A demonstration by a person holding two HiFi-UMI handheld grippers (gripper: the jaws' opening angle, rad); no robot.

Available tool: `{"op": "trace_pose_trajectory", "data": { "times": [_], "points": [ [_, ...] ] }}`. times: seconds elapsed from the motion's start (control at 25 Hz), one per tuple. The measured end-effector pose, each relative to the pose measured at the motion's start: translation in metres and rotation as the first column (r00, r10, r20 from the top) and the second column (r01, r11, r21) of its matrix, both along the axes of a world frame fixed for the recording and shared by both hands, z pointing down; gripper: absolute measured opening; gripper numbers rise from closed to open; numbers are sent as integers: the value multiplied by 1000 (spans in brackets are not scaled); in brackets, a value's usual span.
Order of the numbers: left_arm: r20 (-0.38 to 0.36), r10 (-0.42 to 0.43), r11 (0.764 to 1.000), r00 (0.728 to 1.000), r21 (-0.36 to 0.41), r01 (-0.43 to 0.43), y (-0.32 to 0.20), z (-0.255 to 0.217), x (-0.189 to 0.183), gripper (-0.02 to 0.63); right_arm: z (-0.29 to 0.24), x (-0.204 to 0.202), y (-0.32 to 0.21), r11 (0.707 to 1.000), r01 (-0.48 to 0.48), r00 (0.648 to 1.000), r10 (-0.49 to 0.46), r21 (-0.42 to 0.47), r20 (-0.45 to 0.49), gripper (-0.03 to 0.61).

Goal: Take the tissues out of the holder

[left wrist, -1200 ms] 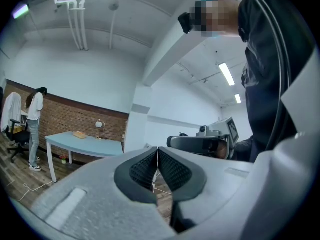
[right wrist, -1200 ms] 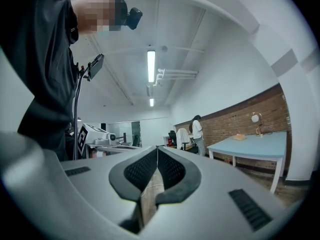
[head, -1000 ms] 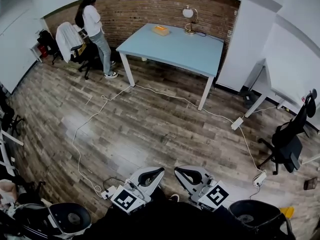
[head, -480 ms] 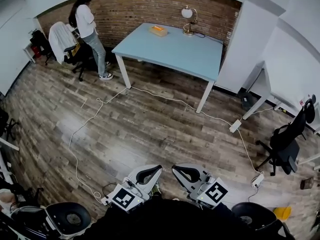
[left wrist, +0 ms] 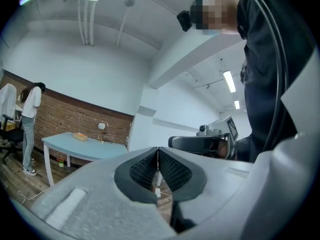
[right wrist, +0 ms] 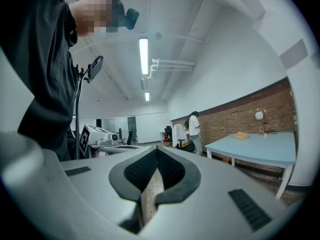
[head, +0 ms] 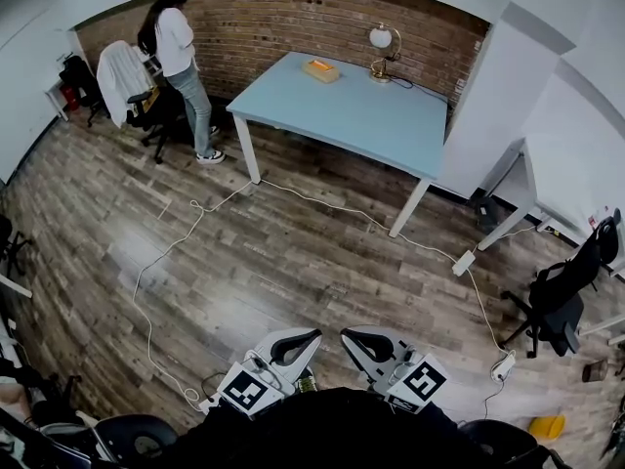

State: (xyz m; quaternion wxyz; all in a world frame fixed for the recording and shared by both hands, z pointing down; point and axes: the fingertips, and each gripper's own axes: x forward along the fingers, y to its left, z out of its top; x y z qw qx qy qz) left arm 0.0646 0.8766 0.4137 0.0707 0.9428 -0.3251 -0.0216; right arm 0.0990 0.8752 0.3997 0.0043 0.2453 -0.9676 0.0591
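1. Most of the head view is wood-plank floor (head: 293, 252). A white cable (head: 322, 195) trails across it toward a power strip (head: 463, 262) at the right. The cable lies between the grippers and the table, so it looks like something to step over.
2. One light-blue table (head: 361, 115) stands at upper centre, its far side close to the brick wall (head: 283, 22). Judging by the task, this is the work surface, and it is well apart from both grippers.
3. One person (head: 179, 52) stands at upper left, turned away, beside an office chair (head: 122, 71) draped with a white garment. The person seems to have no part in the task.
4. Two tools sit side by side at bottom centre, the left gripper (head: 296, 344) and the right gripper (head: 369, 343), both aimed level toward the table.
   - In each gripper view the ribbed pads (left wrist: 144, 168) are pressed together with nothing between them, so both are clenched and empty.
   - They are held low and close to the body. This is probably a carrying posture, since nothing is within reach.
5. One globe desk lamp (head: 381, 42) stands at the table's far edge, right of the holder.
6. One small orange-brown tissue holder (head: 320, 68) sits on the table's far side near the wall, untouched. Whether tissues show on top is too small to tell.
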Motion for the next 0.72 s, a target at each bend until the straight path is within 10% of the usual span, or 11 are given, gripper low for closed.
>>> {"op": "trace_pose_trajectory", "data": {
  "times": [0.72],
  "points": [
    [0, -5, 1000, 1000, 0, 5, -91, 9, -17, 9, 12, -21, -89, 1000, 11, 1000, -11, -1, 6, 5]
  ]
}}
